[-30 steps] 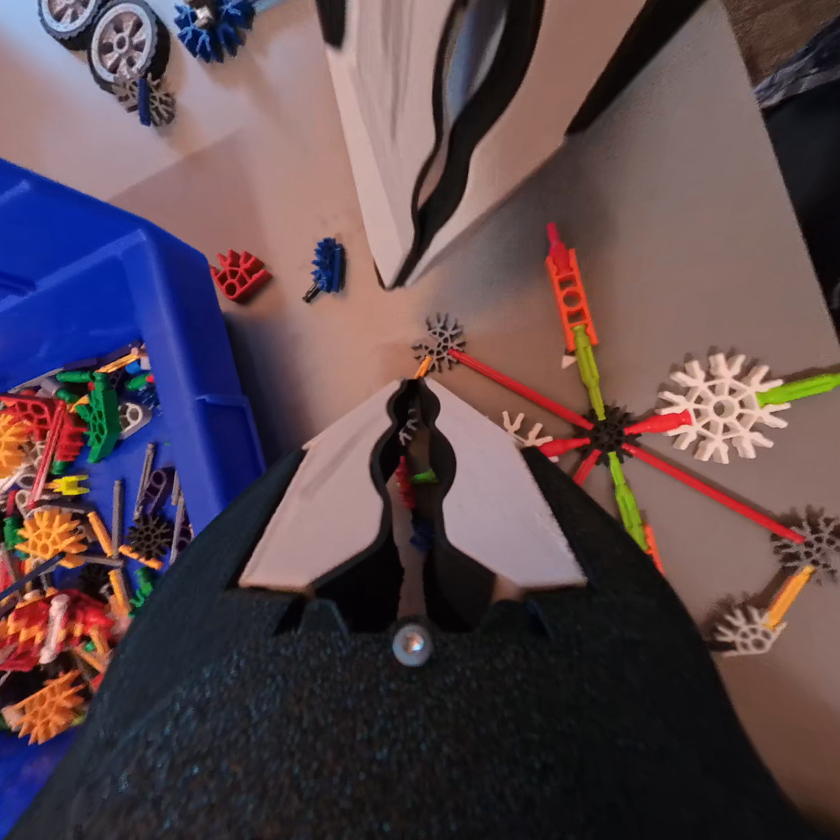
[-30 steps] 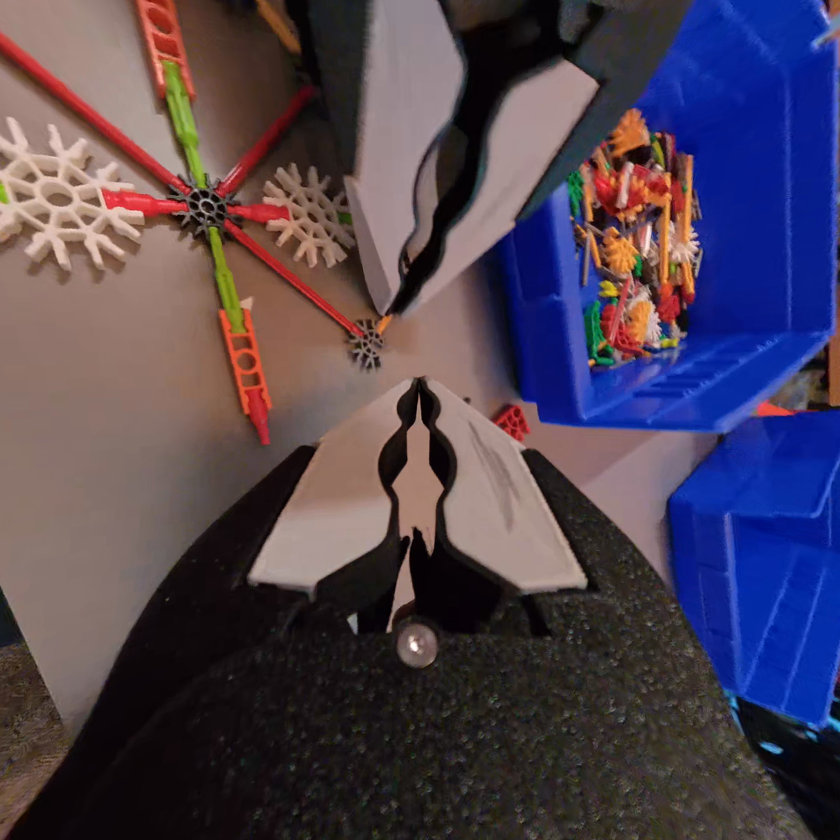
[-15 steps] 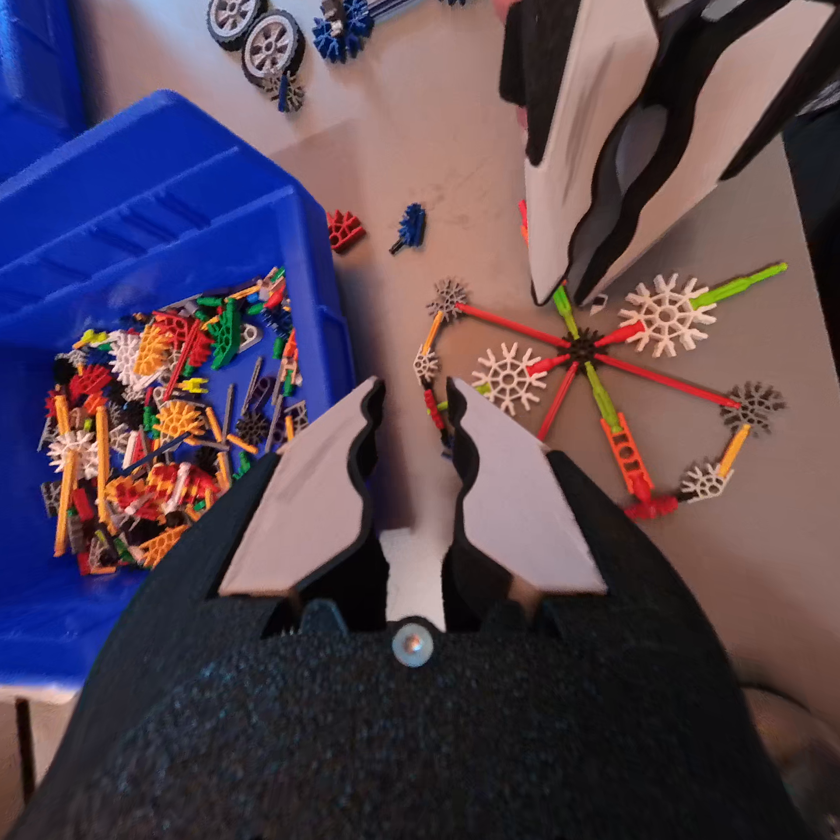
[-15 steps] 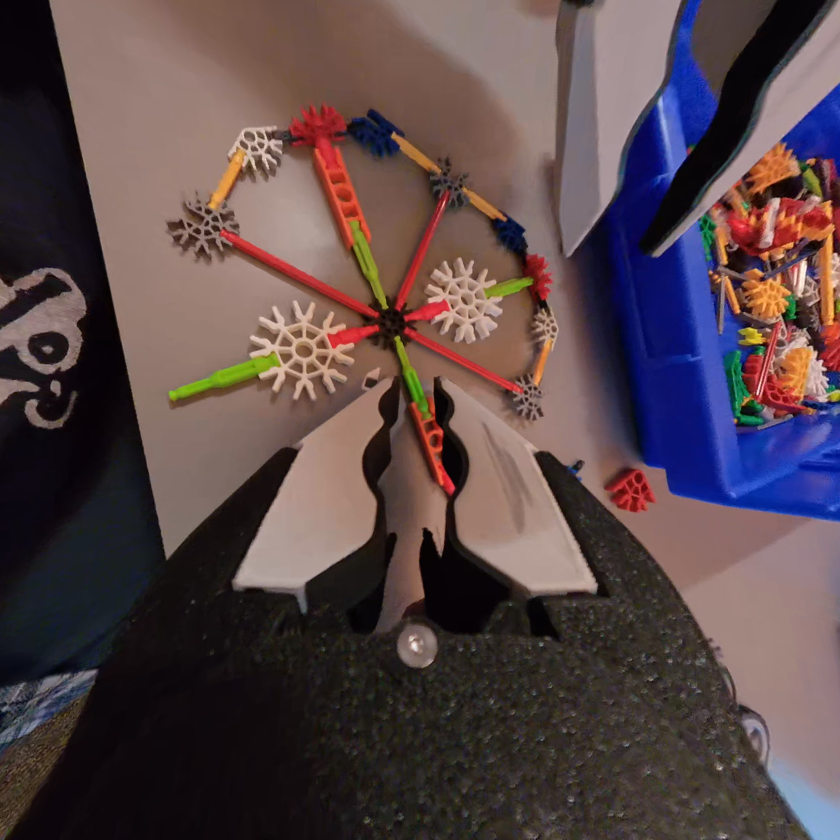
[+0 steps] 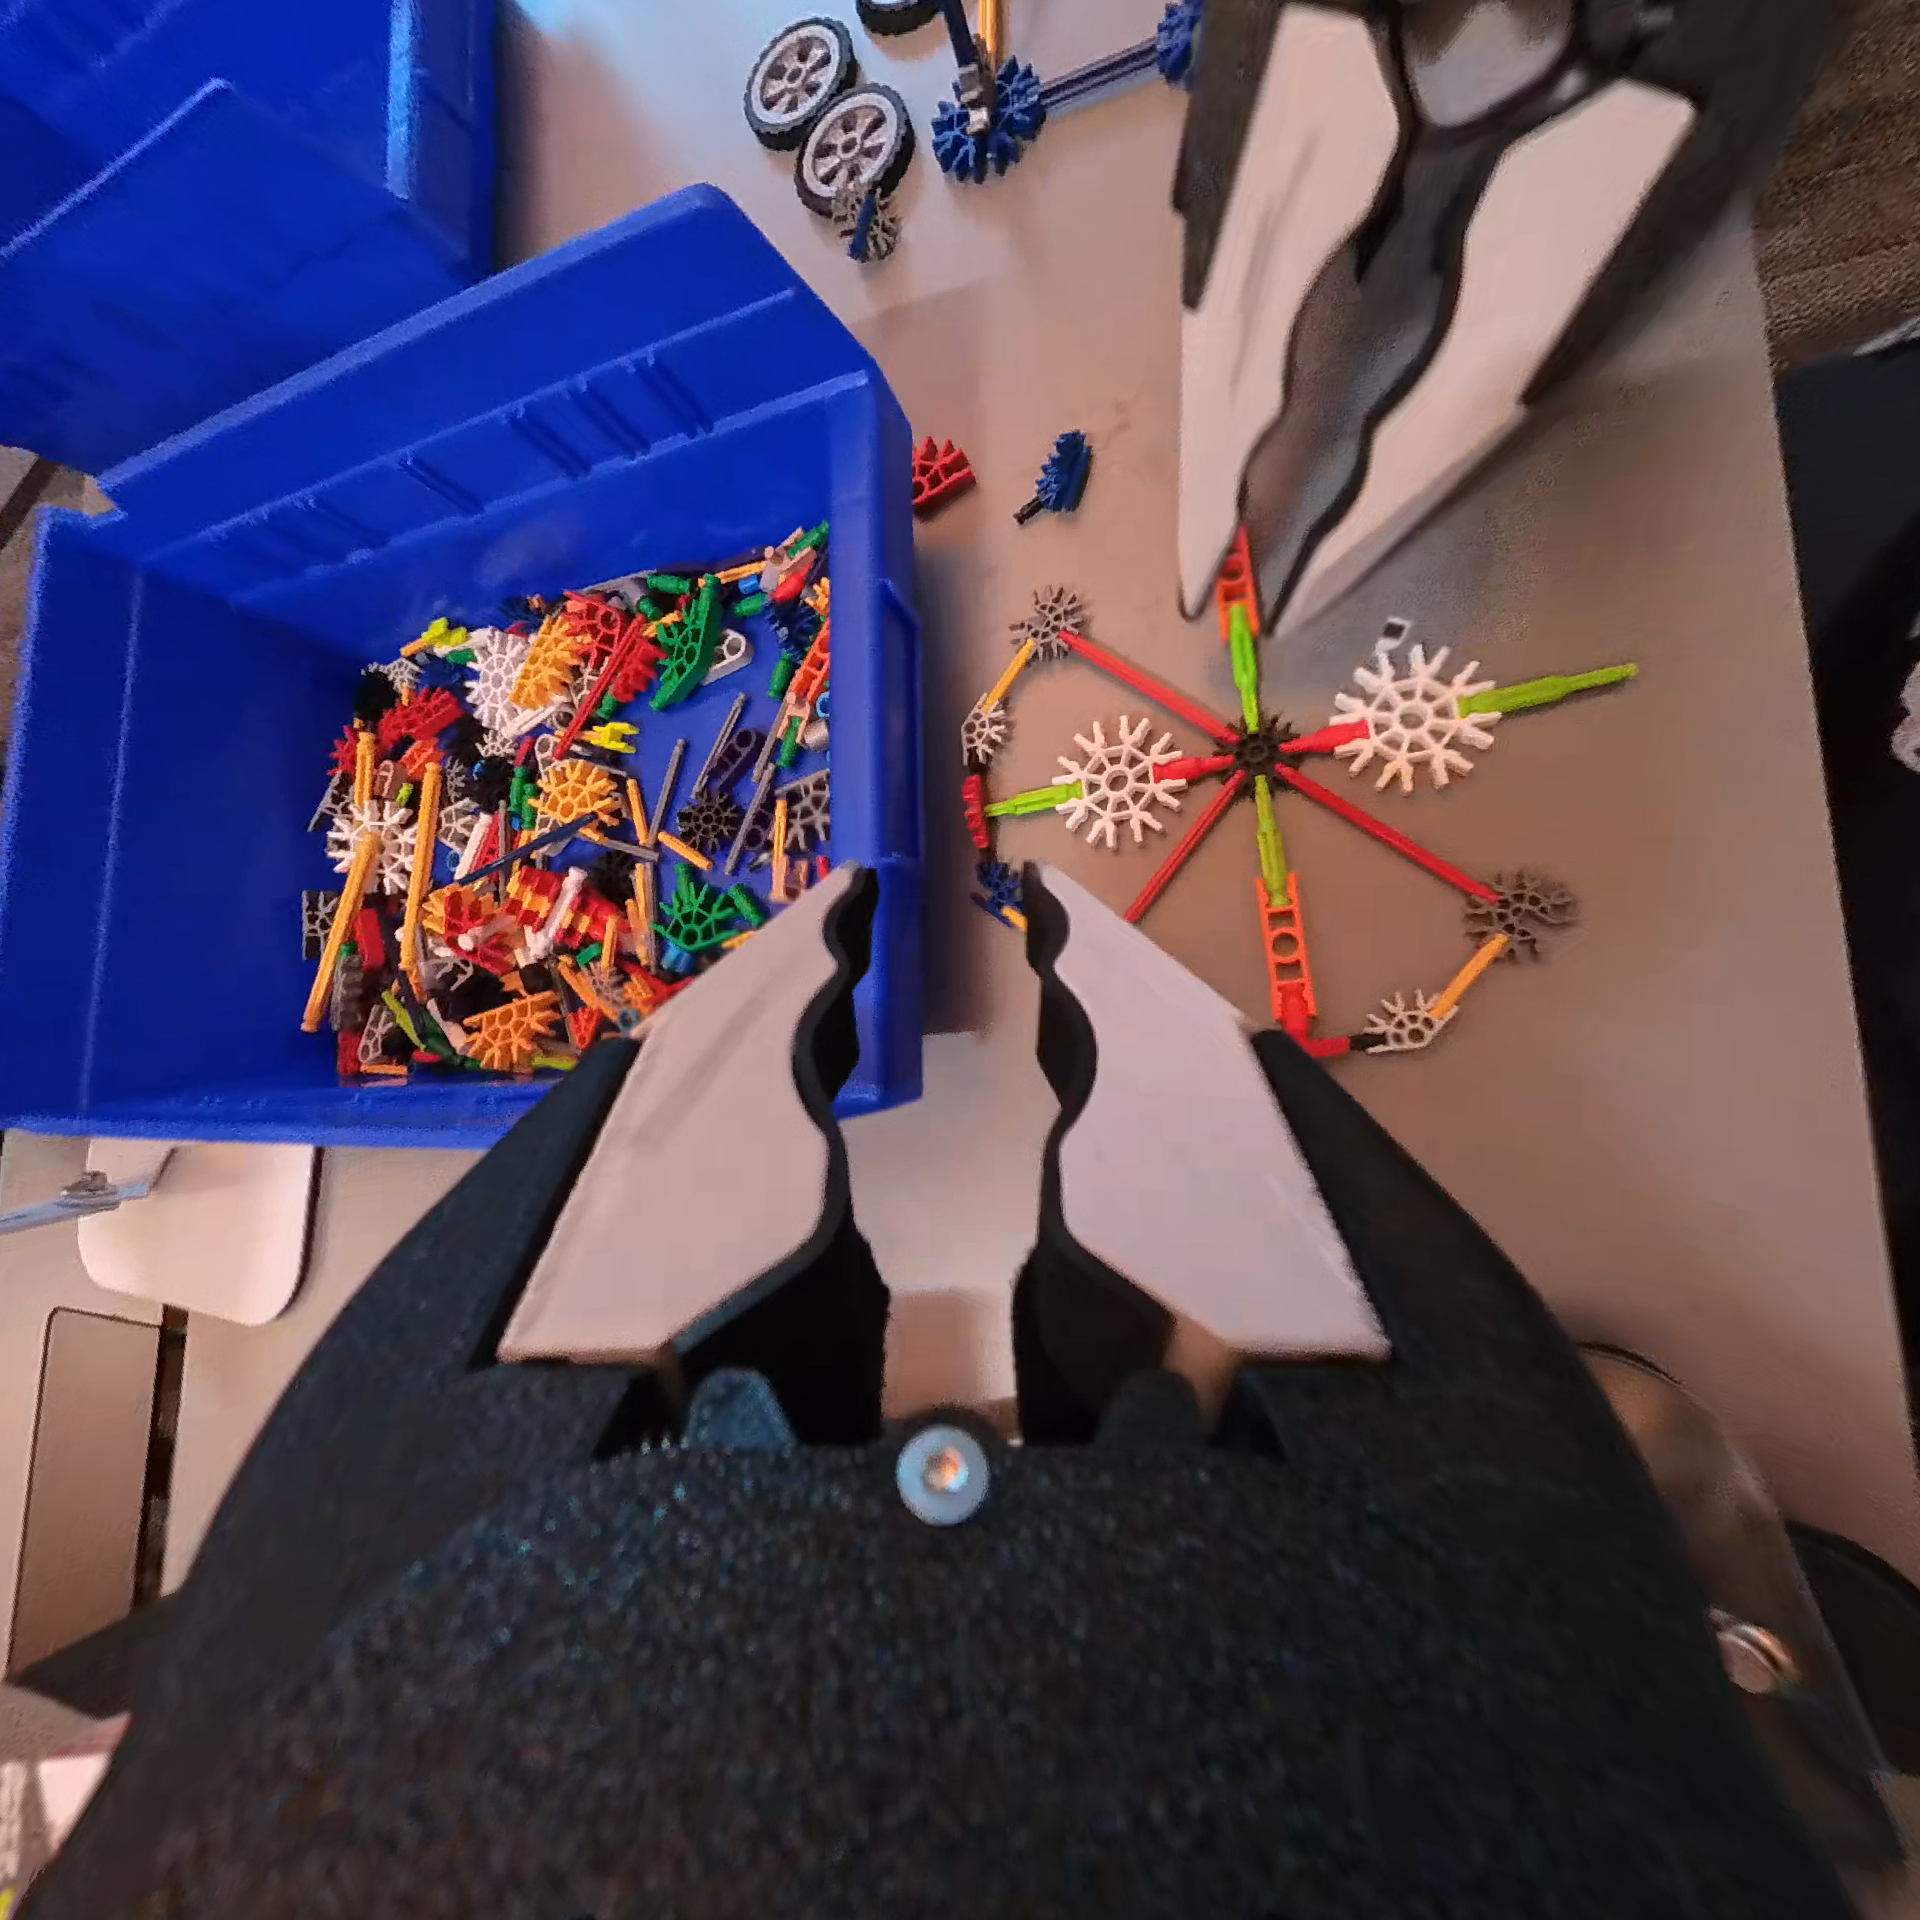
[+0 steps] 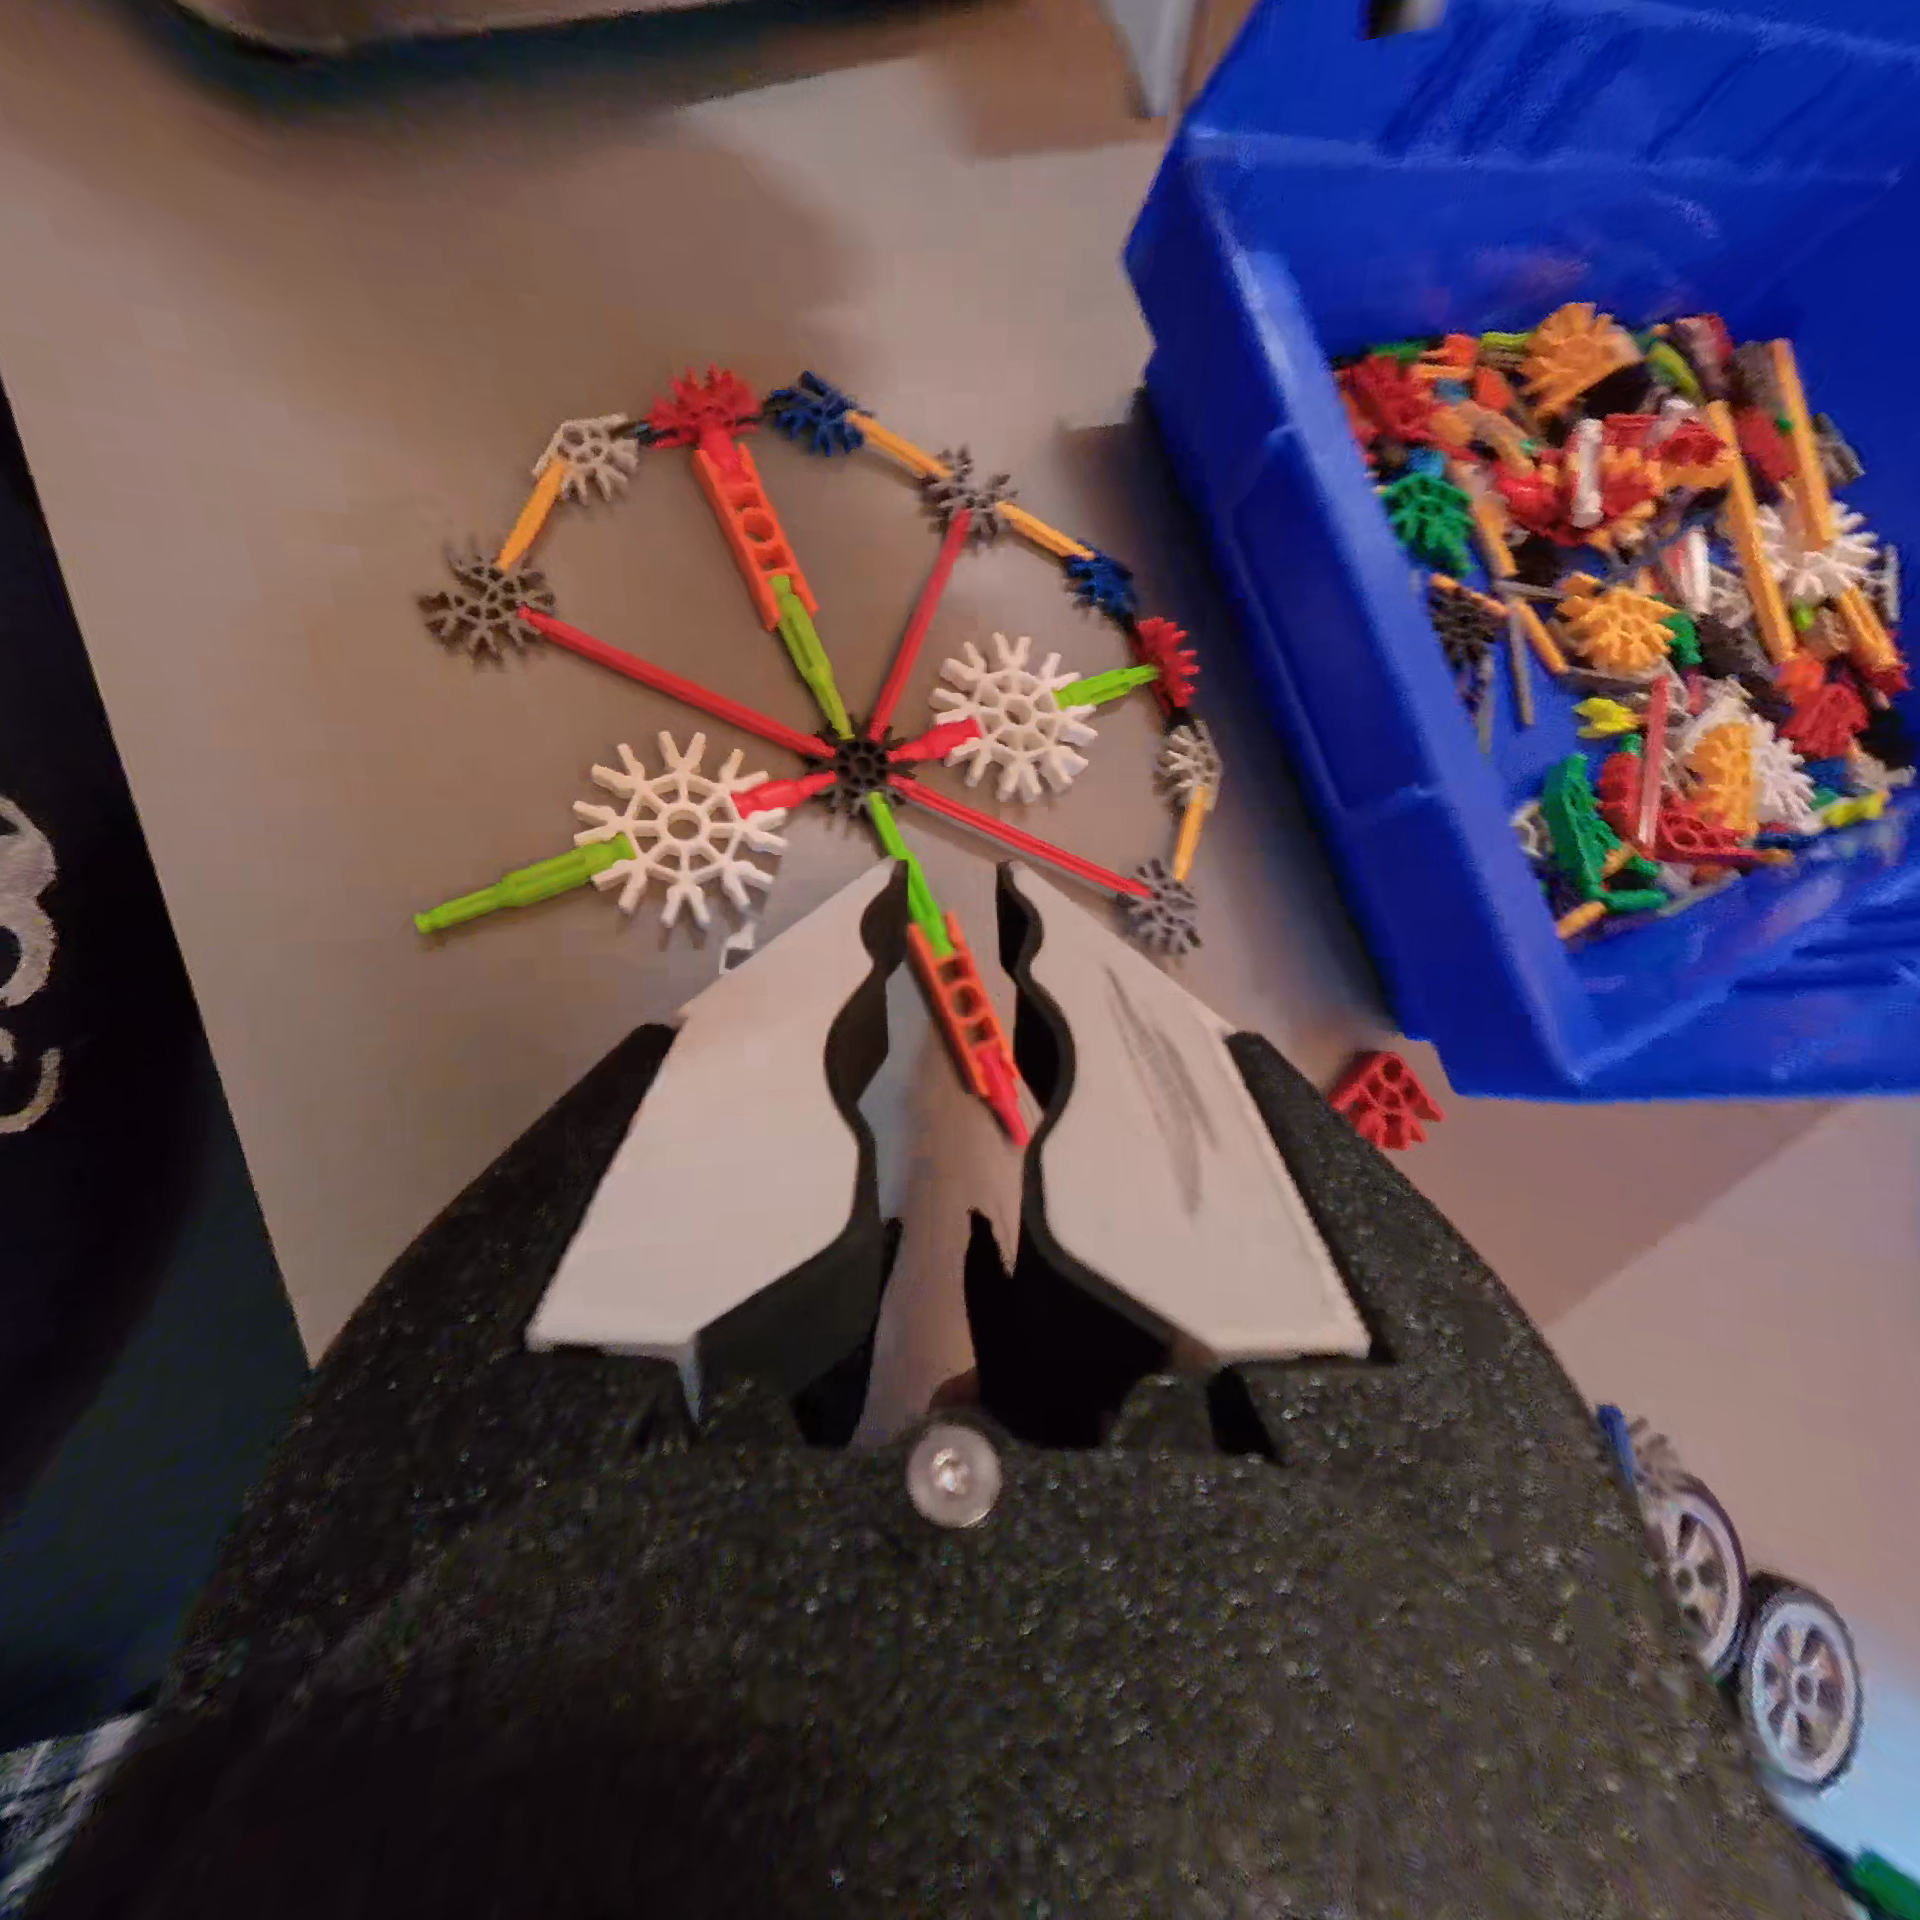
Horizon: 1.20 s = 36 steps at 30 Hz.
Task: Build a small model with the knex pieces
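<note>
A flat wheel-shaped build of rods and connectors (image 5: 1252, 743) lies on the grey table, with a black hub, red and green spokes and two white snowflake connectors. My left gripper (image 5: 945, 883) is open and empty above the table, between the blue bin (image 5: 894, 727) and the build's rim. My right gripper (image 6: 945, 878) is open, with an orange ladder piece (image 6: 961, 1008) of the build lying between its fingers below. The build's hub (image 6: 860, 764) is just ahead of it. The right gripper also shows in the left wrist view (image 5: 1242, 613), over that ladder piece (image 5: 1236, 582).
The blue bin (image 6: 1299, 623) holds several loose coloured parts. A second blue bin (image 5: 208, 208) stands behind it. A loose red connector (image 5: 940, 473) and a blue one (image 5: 1060, 473) lie near the bin. A small wheeled build (image 5: 831, 104) lies beyond. A person's dark clothing (image 6: 83, 935) borders the table edge. Across from one pair of fingers to the other is roughly 12 cm.
Both grippers were shut close to the build's rim and have opened. Both have pulled back and up, so more of the build and bin shows.
</note>
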Motion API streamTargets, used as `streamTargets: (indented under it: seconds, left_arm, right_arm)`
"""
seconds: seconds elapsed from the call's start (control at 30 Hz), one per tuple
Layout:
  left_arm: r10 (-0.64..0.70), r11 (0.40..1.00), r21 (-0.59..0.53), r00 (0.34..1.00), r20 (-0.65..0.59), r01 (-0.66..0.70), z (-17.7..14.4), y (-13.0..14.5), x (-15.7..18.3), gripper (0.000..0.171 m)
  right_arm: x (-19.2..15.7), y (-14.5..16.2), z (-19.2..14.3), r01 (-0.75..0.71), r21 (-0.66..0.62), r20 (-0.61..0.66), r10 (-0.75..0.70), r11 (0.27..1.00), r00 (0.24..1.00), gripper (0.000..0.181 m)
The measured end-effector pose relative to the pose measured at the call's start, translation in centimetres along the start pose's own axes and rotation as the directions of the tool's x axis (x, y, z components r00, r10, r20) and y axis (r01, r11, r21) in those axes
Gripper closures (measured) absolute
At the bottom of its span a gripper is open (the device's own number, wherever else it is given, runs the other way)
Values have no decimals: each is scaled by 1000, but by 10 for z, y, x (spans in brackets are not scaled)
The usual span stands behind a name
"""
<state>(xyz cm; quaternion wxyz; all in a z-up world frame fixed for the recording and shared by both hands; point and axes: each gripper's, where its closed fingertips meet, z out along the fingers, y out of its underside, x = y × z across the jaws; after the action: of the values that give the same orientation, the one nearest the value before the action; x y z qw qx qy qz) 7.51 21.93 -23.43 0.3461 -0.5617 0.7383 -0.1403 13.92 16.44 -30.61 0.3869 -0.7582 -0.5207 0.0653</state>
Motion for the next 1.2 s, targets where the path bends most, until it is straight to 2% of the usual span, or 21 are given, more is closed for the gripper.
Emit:
streamTargets:
  seconds: [0.13,0.2,0.33,0.43,0.57,0.7,0.87,1.07,1.2]
  left_arm:
    - [-20,1000,8,1000,-5,20,-4,5,8,143]
    - [-25,1000,-2,1000,-1,25,-3,10,11,142]
    - [-49,999,6,999,0,49,-4,14,15,141]
    - [-54,999,3,999,3,54,-6,17,18,140]
    - [-72,997,8,997,20,72,-14,21,17,139]
    - [-96,995,15,995,41,96,-23,27,12,139]
    - [-123,992,22,990,72,122,-32,35,6,137]
    - [-159,987,35,981,111,156,-47,45,-1,137]
    - [-180,984,41,975,130,176,-54,52,-4,137]
  right_arm:
    - [12,10,-13,-63,-18,-10,63,998,998,161]
    - [8,15,-11,-89,-32,23,90,996,996,155]
    - [-2,23,0,-82,-86,42,86,993,995,156]
    - [-8,17,4,-87,-72,71,92,994,993,159]
    - [1,15,-2,-133,-43,58,136,990,989,156]
    - [-6,24,0,-132,-85,106,141,988,984,155]
    - [0,17,-5,-166,-39,104,169,985,980,155]
    - [-6,26,0,-148,-80,136,158,986,978,164]
    - [-9,19,5,-140,-63,146,148,988,978,169]
